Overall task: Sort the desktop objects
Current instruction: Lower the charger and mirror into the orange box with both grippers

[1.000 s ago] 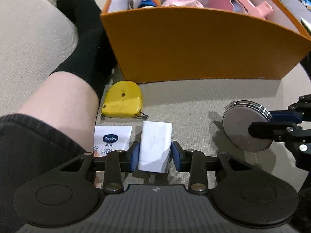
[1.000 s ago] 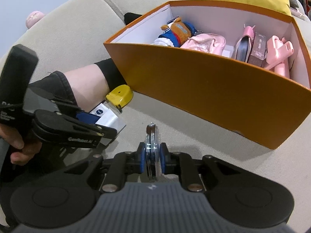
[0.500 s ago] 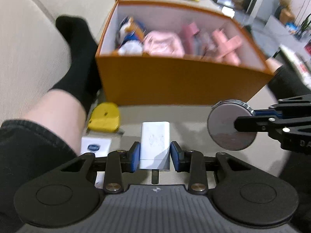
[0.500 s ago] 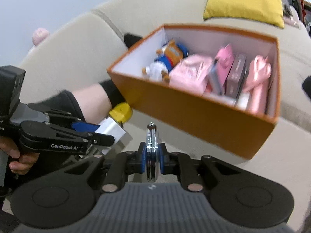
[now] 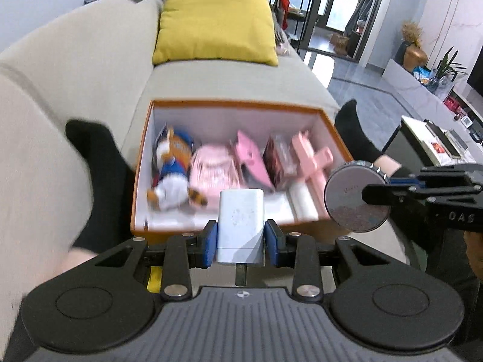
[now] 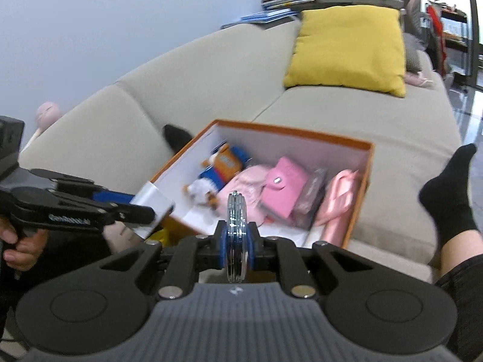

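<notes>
My left gripper (image 5: 241, 239) is shut on a white charger block (image 5: 241, 220), held in the air just before the near wall of the orange box (image 5: 229, 104). My right gripper (image 6: 237, 242) is shut on a round grey compact mirror (image 6: 236, 232), seen edge-on here and as a grey disc (image 5: 356, 196) in the left wrist view, to the right of the charger. In the right wrist view the left gripper (image 6: 142, 211) with the charger (image 6: 154, 203) hangs at the box's (image 6: 295, 131) near left corner. The box holds a plush duck (image 5: 170, 170), a pink pouch (image 5: 215, 170) and several pink items.
The box rests on a beige sofa (image 5: 75, 69) with a yellow cushion (image 5: 215, 22) behind it. A person's legs in black socks (image 5: 99, 166) (image 6: 449, 193) lie on both sides of the box. A yellow tape measure (image 5: 154, 277) peeks out under the left gripper.
Both grippers have risen with their objects and tilted up, so the box's inside and the room behind now show. The tape measure and Vaseline packet have dropped below the left view.
</notes>
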Motion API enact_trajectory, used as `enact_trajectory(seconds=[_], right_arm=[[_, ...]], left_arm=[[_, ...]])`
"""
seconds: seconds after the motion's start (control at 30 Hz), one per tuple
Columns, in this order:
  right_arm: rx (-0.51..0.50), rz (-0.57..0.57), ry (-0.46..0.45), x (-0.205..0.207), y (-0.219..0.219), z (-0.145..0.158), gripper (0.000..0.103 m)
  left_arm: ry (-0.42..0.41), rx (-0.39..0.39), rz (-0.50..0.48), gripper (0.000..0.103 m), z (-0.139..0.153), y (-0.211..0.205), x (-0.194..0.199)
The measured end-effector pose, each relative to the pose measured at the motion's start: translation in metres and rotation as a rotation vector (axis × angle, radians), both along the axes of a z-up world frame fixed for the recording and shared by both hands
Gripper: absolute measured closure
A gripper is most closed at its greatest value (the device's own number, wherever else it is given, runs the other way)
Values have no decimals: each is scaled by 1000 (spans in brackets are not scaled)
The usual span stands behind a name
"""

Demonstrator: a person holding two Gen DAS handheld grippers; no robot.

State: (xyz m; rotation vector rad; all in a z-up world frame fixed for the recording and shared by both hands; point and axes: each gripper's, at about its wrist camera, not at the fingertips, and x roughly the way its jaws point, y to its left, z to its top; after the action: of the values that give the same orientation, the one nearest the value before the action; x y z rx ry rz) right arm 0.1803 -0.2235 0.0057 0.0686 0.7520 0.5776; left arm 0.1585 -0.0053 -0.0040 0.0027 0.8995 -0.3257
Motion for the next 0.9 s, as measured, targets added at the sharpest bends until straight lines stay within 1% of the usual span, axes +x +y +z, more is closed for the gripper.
enact_trajectory(seconds=[0.1, 0.2, 0.3, 0.43, 0.5, 0.57, 0.7, 0.77, 0.83, 0.9], right_arm=[[-1, -30, 4, 18, 0, -1, 89], [11, -48, 26, 39, 6, -5, 89], [21, -66, 53, 61, 21, -13, 89], [36, -88, 85, 90, 45, -24, 89], [32, -95, 96, 106, 60, -30, 89], [4, -110, 98, 121, 76, -37, 89], [-32, -121, 128, 140, 97, -54, 89], [-56, -135, 140, 142, 101, -59, 89], [-88, -165, 133, 140, 100, -62, 89], [-90, -171, 136, 138, 94, -62, 89]], left_arm=[[12, -10, 1, 65, 2, -4, 24], [35, -6, 6, 65, -4, -8, 50], [57, 1, 32, 65, -14, -7, 73], [81, -27, 76, 65, -28, 5, 95], [78, -38, 85, 65, -32, 10, 100], [75, -55, 88, 65, -35, 16, 102], [80, -85, 92, 65, -39, 26, 101], [83, -93, 96, 65, -40, 30, 100], [83, -96, 93, 65, -39, 30, 100], [86, -100, 87, 65, -39, 28, 100]])
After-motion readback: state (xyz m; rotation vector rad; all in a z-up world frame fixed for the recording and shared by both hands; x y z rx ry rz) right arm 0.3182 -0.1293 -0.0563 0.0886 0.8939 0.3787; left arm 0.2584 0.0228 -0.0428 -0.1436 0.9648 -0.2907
